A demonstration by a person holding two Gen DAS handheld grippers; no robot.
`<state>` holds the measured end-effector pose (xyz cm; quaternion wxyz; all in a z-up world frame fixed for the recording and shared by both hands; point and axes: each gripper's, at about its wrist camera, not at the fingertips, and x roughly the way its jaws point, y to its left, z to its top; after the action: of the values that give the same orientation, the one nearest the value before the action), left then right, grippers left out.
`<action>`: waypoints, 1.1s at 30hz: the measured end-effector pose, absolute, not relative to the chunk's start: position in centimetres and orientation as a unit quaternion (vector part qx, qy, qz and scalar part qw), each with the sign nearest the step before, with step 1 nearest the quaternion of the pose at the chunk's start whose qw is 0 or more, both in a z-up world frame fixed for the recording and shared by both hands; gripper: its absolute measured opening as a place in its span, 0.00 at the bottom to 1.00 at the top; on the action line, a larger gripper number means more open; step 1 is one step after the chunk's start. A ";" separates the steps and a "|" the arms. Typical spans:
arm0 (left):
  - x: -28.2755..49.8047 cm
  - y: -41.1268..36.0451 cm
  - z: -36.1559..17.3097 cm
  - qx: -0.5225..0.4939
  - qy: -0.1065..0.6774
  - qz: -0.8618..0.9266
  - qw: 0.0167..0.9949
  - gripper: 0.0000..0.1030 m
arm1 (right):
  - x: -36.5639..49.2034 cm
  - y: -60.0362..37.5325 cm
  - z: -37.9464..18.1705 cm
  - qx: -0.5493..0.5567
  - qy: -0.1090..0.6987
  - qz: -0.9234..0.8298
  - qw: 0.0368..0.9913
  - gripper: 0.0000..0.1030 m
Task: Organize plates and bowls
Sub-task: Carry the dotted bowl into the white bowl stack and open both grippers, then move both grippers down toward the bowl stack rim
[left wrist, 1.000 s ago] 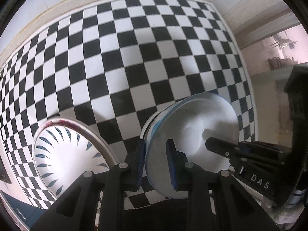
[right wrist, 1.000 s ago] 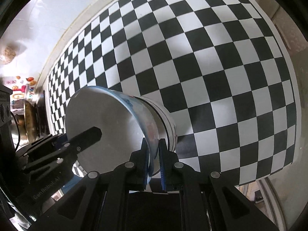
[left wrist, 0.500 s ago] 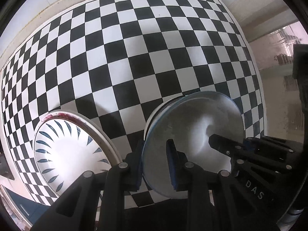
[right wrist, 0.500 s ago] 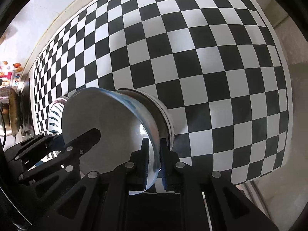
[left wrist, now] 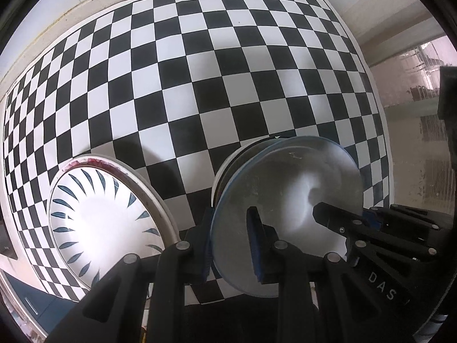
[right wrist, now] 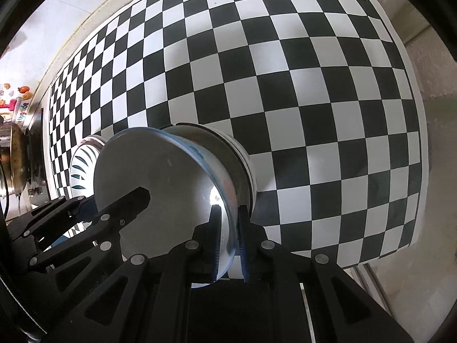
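Gripping the bowl by its rim from both sides: left gripper fingers closed on the left edge, right gripper fingers closed on the right edge. Pointing steeply down at the checkered counter. Holding the bowl tilted, just over a second bowl sitting beneath it on the counter. Lying to the left of both, near but apart, a white plate with dark blue petal marks and a reddish rim. Showing at the far left edge of the right view, a brass-coloured pot.
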<state>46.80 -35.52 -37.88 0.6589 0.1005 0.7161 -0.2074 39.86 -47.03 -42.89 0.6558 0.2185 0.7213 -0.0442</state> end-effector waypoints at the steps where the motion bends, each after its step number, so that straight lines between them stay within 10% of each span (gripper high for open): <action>1: 46.8 -35.5 -37.9 0.100 0.716 -0.206 0.660 0.19 | 39.7 -47.2 -42.8 0.219 0.720 -0.044 0.657 0.14; 33: 41.6 -32.7 -23.8 0.119 0.609 -0.229 0.750 0.20 | 31.4 -45.2 -29.3 0.170 0.633 -0.049 0.754 0.14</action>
<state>41.56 -32.69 -23.84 0.7503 0.1195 0.6086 -0.2289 31.45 -45.22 -29.25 0.7537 0.1698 0.6331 -0.0488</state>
